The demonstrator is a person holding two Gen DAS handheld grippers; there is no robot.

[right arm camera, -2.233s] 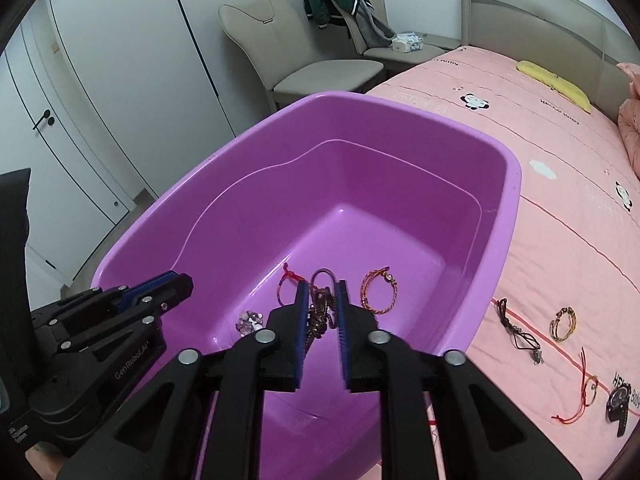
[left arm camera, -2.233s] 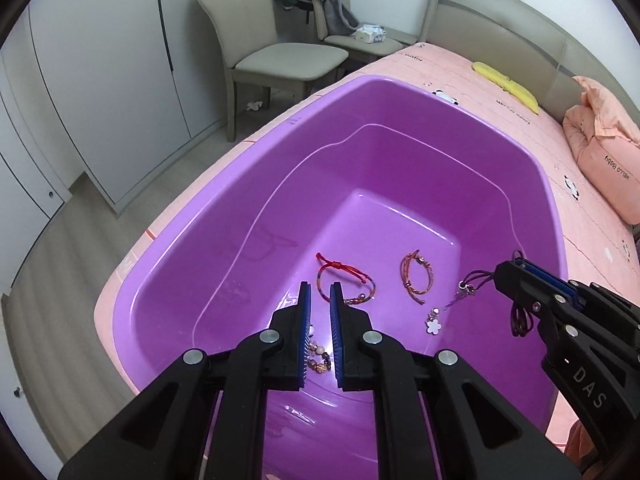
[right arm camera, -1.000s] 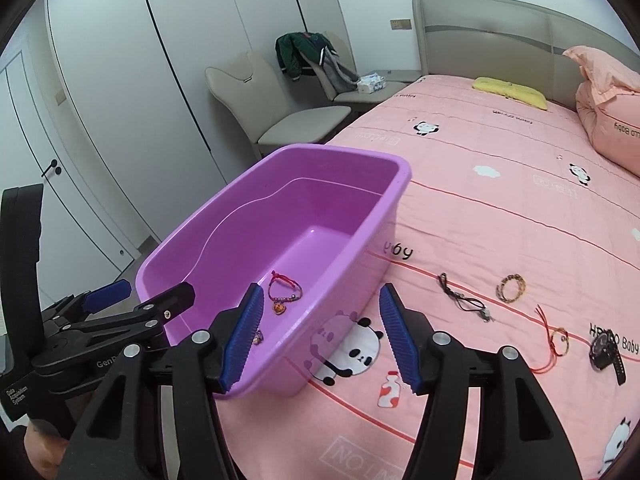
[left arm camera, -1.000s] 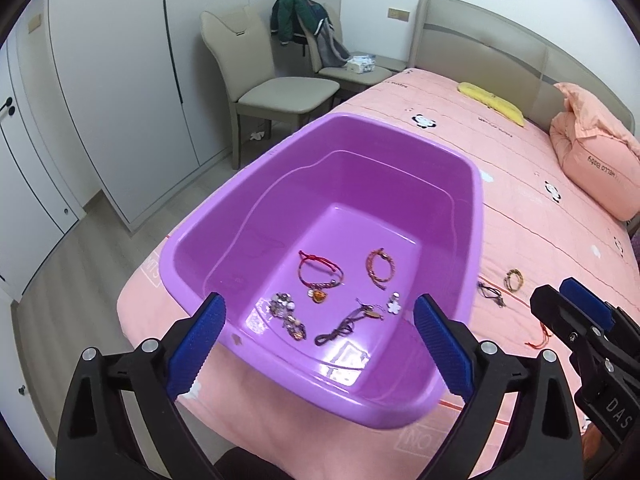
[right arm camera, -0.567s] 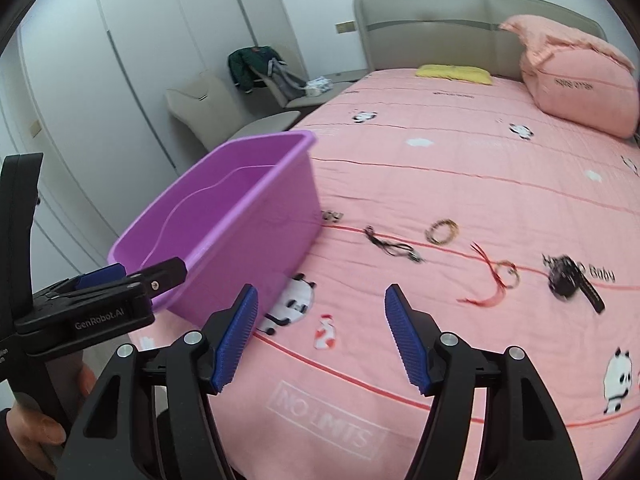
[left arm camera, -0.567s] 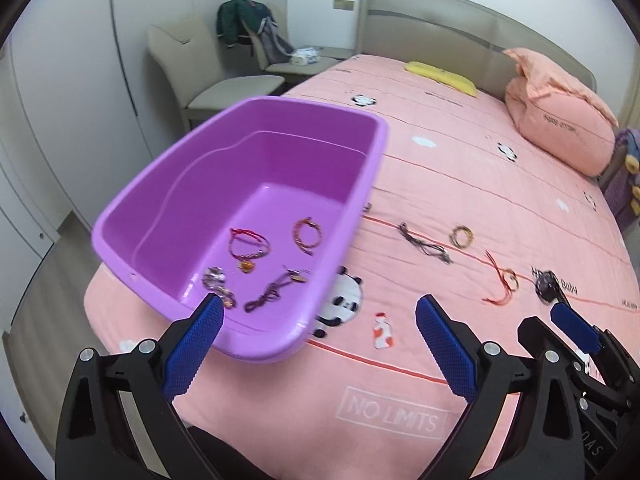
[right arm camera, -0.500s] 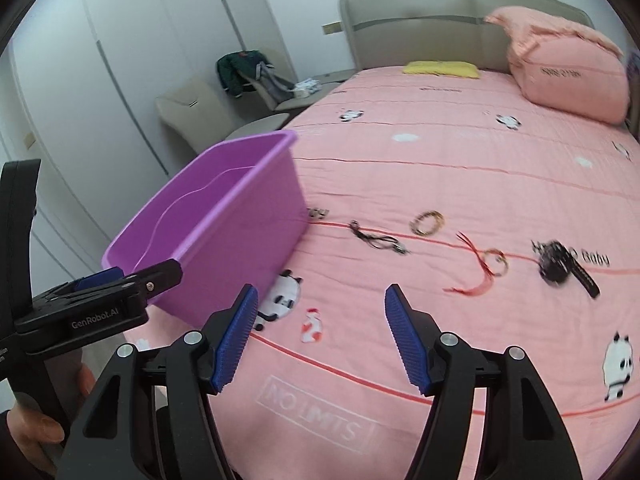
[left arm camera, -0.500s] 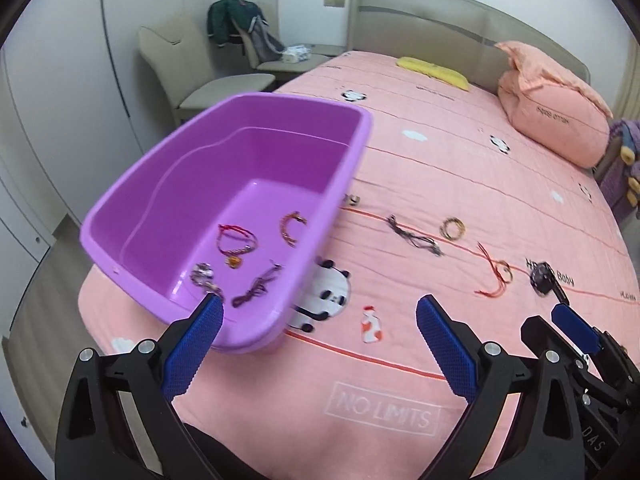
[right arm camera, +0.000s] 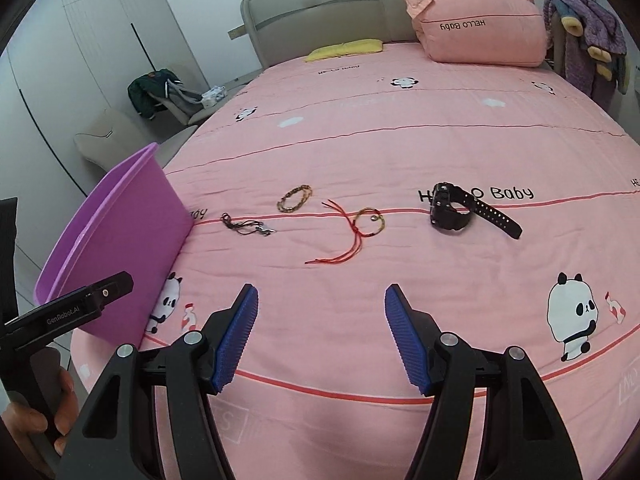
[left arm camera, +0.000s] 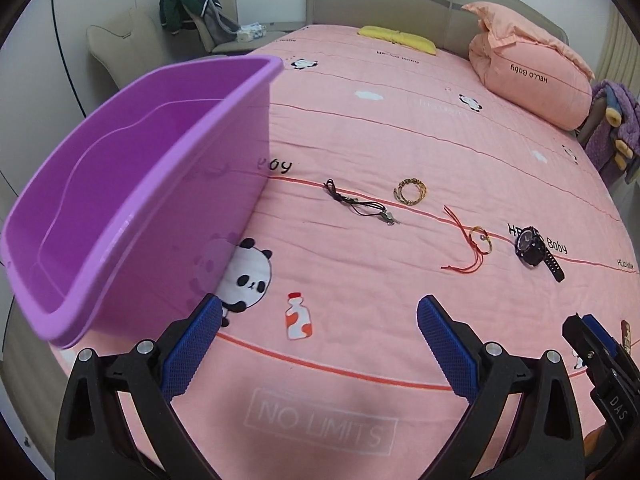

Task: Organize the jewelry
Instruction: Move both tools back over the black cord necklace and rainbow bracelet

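A purple tub [left arm camera: 132,184] stands on the pink bed at the left; it also shows in the right wrist view [right arm camera: 116,248]. Its floor is hidden now. On the bedspread lie a black cord necklace [left arm camera: 360,202] [right arm camera: 248,227], a brown beaded bracelet [left arm camera: 410,192] [right arm camera: 295,198], a red string bracelet [left arm camera: 474,242] [right arm camera: 360,228] and a black watch [left arm camera: 538,250] [right arm camera: 460,210]. My left gripper [left arm camera: 318,328] is open and empty above the near bedspread. My right gripper [right arm camera: 322,320] is open and empty, short of the red bracelet.
A pink pillow [left arm camera: 528,74] and a yellow cushion [left arm camera: 396,36] lie at the bed's head. Chairs with clothes [left arm camera: 188,12] stand beyond the tub at the left. Purple clothing [right arm camera: 584,24] hangs at the far right.
Both grippers opened, pulled back from over the tub and swung right toward the jewelry lying on the bedspread. A dark cord piece the right gripper held now lies in the tub.
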